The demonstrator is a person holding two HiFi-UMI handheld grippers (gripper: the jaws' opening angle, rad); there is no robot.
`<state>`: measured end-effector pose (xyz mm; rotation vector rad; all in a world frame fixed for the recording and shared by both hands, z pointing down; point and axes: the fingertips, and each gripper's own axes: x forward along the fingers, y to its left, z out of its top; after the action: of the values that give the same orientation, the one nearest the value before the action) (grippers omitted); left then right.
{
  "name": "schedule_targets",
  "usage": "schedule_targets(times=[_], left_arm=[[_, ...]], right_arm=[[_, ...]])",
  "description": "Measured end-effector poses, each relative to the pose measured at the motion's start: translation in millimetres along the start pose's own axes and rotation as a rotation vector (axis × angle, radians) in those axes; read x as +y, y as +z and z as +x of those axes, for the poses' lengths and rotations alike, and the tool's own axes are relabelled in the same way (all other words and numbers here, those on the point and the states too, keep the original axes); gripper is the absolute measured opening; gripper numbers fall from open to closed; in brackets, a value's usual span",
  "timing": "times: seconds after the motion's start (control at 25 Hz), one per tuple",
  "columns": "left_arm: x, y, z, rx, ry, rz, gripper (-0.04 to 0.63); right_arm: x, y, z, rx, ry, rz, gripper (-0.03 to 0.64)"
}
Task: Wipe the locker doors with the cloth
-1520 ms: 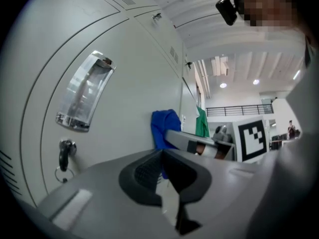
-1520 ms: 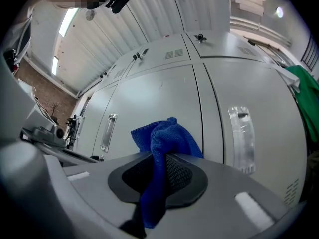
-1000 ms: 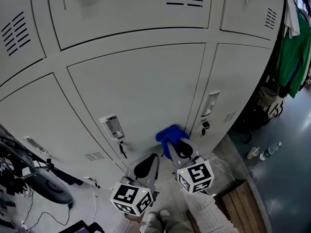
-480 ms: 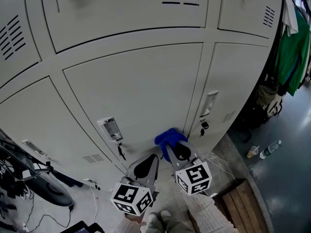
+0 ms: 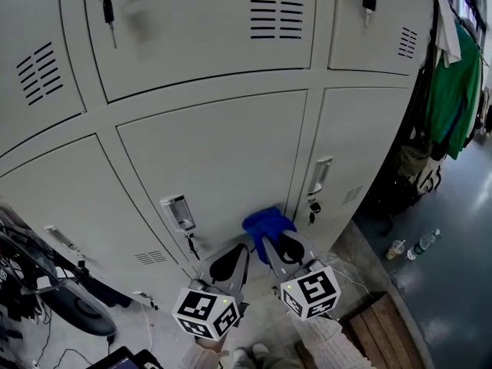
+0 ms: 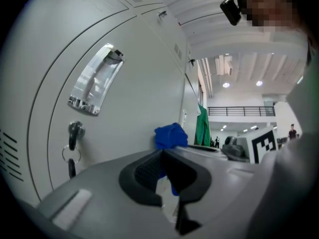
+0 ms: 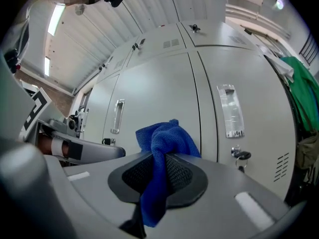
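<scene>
Down low, the right gripper [image 5: 273, 241] has its jaws clamped on a crumpled blue microfibre cloth [image 5: 267, 223]. The cloth runs lengthwise along the jaws, its bunched end pointing forward against the pale grey metal locker door [image 5: 223, 152], near the door's right edge. Just beside it, the left gripper [image 5: 233, 258] is closed, holding nothing.

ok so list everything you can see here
locker doors: six, pale grey, two rows filling the view
keys: at least four, dark, hanging from door locks
cloth: one, blue, at the lower middle door's bottom right
garment: one, green, hanging at right
bottle and cup: one each, floor at right
dark equipment: unclear count, black, lower left
left gripper: one, grey, shut, empty
right gripper: one, grey, shut on cloth
</scene>
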<state>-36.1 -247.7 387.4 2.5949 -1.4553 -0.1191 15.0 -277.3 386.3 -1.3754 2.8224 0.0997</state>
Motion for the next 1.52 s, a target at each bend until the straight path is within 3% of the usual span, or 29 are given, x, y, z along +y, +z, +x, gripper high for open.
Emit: schedule_targets(times=[0.44, 1.52], left_arm=[[-25, 56, -3, -0.112, -0.034, 0.082, 0.0], [-23, 47, -11, -0.103, 0.008, 0.086, 0.0]], right_arm=[[13, 77, -30, -0.146, 0.018, -0.072, 0.058], [18, 62, -40, -0.114, 0.057, -0.041, 0.057]])
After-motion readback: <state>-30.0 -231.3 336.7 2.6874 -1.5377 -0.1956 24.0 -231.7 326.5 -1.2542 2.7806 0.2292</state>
